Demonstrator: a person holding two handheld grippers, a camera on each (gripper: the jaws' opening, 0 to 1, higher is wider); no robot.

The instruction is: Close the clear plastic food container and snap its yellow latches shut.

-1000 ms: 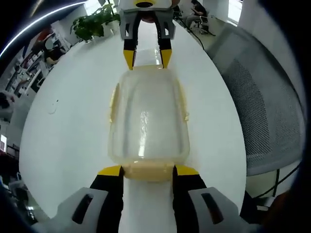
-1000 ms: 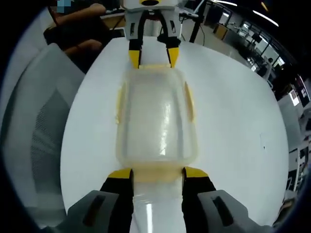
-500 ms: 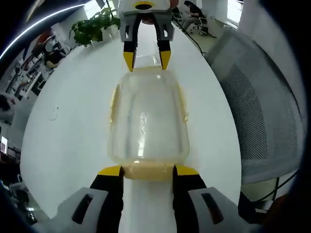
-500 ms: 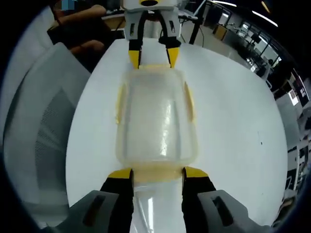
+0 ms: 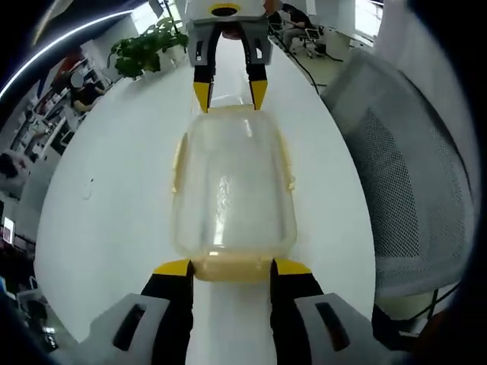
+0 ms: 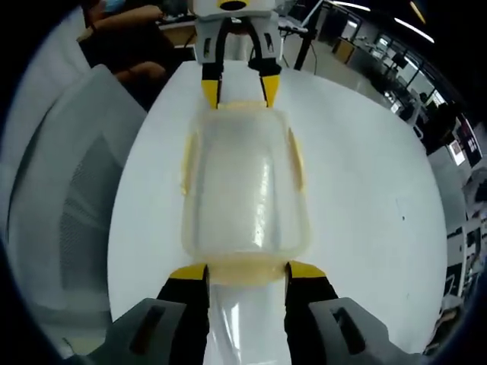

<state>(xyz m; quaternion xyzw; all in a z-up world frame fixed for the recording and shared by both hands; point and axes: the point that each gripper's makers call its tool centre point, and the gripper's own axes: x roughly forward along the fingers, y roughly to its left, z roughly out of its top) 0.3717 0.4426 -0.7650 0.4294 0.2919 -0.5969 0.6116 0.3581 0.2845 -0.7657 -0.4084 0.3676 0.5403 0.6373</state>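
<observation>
The clear plastic food container (image 5: 232, 186) lies lid-down on the white table (image 5: 106, 198), stretched lengthwise between my two grippers, which face each other across it. My left gripper (image 5: 230, 268) has its jaws spread wide, their yellow tips flanking the yellow latch (image 5: 230, 269) at the near end. In the left gripper view, my right gripper (image 5: 229, 93) stands at the far end, its jaws just as wide about that end's latch. From the right gripper view the picture mirrors: the container (image 6: 243, 182) runs away from my own tips (image 6: 247, 272) toward the opposite gripper (image 6: 237, 90). The side latches (image 5: 288, 163) run along the long edges beside my jaw line; whether they are snapped home I cannot tell.

The risk, as I judge it: neither pair of jaws grips anything, so a push on one end could slide the light box across the smooth table. Press unevenly and a jaw tip may skid off the latch, or the lid may seat crooked and a latch fail to catch.
</observation>
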